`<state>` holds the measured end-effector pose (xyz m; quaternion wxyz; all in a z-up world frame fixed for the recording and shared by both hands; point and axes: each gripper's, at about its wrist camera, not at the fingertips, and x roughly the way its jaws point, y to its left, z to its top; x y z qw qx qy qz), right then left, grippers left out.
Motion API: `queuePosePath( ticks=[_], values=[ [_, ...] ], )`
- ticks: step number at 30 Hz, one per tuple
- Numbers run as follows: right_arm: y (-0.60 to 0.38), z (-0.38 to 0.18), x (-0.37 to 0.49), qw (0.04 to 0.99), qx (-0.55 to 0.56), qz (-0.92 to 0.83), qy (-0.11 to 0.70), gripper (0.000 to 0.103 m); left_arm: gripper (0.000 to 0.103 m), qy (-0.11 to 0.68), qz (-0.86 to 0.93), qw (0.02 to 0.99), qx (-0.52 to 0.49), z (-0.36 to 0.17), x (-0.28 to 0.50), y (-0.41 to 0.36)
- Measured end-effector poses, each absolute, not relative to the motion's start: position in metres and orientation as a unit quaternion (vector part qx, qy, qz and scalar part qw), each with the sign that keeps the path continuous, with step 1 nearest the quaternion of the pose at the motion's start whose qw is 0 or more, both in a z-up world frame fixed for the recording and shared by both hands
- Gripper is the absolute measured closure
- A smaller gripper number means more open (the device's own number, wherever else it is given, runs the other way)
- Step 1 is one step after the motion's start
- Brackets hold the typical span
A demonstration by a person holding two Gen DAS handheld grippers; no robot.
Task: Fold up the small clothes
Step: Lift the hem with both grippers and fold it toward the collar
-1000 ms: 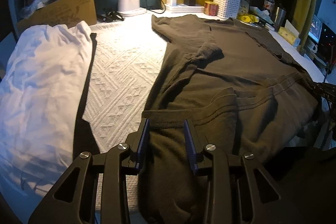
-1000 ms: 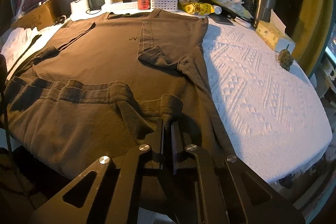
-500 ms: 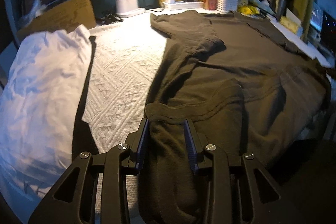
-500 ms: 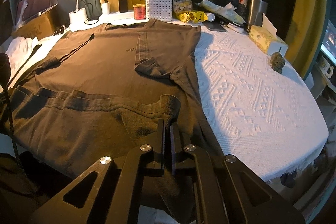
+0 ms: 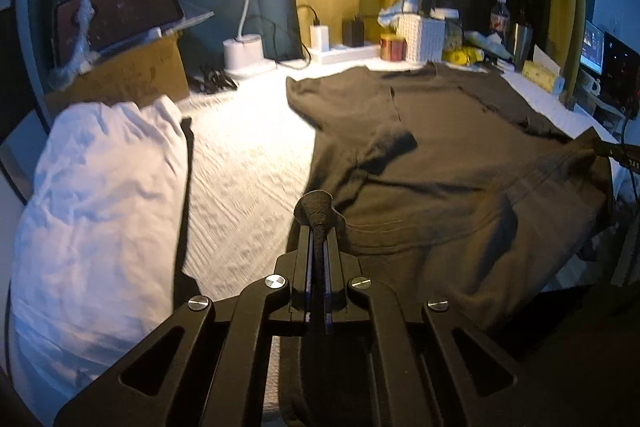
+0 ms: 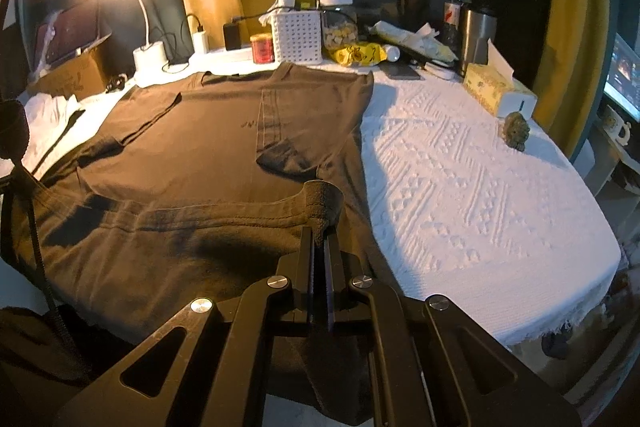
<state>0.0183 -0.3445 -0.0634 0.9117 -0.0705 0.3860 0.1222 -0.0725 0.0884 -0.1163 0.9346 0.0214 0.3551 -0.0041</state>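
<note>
Left tool has now clamped shut on the dark t-shirt's hem corner, matching the right tool already pinched on the other corner, shirt flat on the white tabletop, so lift-and-fold looks ready.

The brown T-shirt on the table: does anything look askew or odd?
Nothing is damaged. The brown T-shirt lies flat with both sleeves folded inward; its hem is bunched where the left gripper and right gripper pinch it.
</note>
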Motion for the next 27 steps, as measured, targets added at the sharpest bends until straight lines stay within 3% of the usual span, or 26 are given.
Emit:
queuePosePath(
  ticks=[27],
  values=[
    [-0.353,-0.022,0.045,0.930,-0.057,0.094,0.351,0.098,0.101,0.297,0.020,0.955,0.008,-0.071,-0.039,0.109]
  ],
)
